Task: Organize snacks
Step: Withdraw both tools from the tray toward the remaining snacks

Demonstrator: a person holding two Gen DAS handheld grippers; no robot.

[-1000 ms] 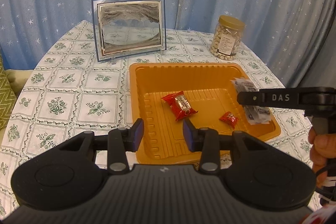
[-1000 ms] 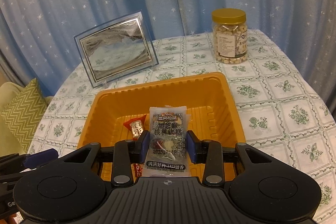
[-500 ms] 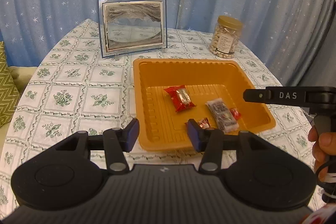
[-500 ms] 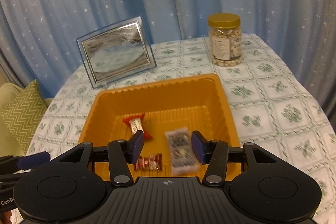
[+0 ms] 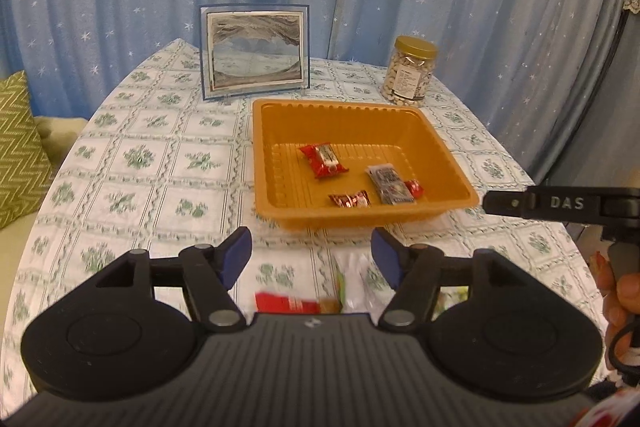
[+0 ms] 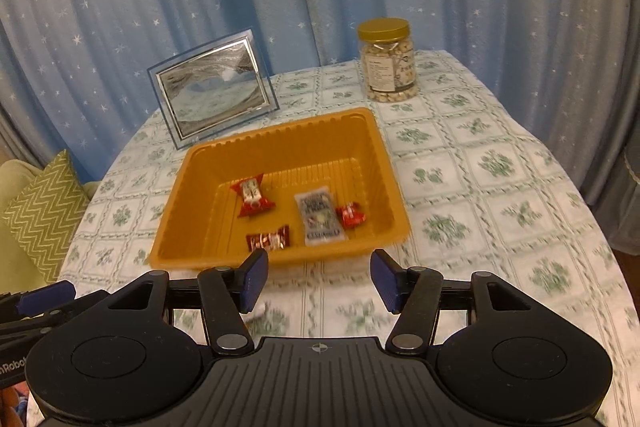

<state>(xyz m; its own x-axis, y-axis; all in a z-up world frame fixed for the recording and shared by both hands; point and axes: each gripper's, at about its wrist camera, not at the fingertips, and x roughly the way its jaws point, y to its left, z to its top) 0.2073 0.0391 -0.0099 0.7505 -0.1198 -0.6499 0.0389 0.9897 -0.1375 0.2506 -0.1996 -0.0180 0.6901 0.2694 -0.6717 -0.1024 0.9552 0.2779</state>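
An orange tray [image 5: 276, 205] [image 6: 192, 259] sits on the tablecloth and holds a red packet [image 5: 323, 159] [image 6: 251, 195], a grey packet [image 5: 390, 183] [image 6: 320, 215] and two small red candies [image 5: 349, 200] [image 5: 414, 188]. My left gripper [image 5: 312, 251] hovers short of the tray's near rim. Its jaws are opening and nothing is gripped. Below it on the cloth lie a red packet [image 5: 288, 304] and a clear packet [image 5: 352, 283], partly hidden by the gripper body. My right gripper [image 6: 319, 275] is also back from the tray, jaws opening and empty.
A gold-lidded jar of nuts [image 5: 410, 71] [image 6: 388, 61] and a standing picture frame [image 5: 256, 51] [image 6: 212, 87] are behind the tray. A green zigzag cushion [image 5: 16, 147] lies off the table's left edge. A hand [image 5: 620, 299] holds the right gripper at the right.
Both grippers drew back from the tray and opened wider. The right one let go of the grey packet, which now lies in the tray. A second small red candy also appeared there.
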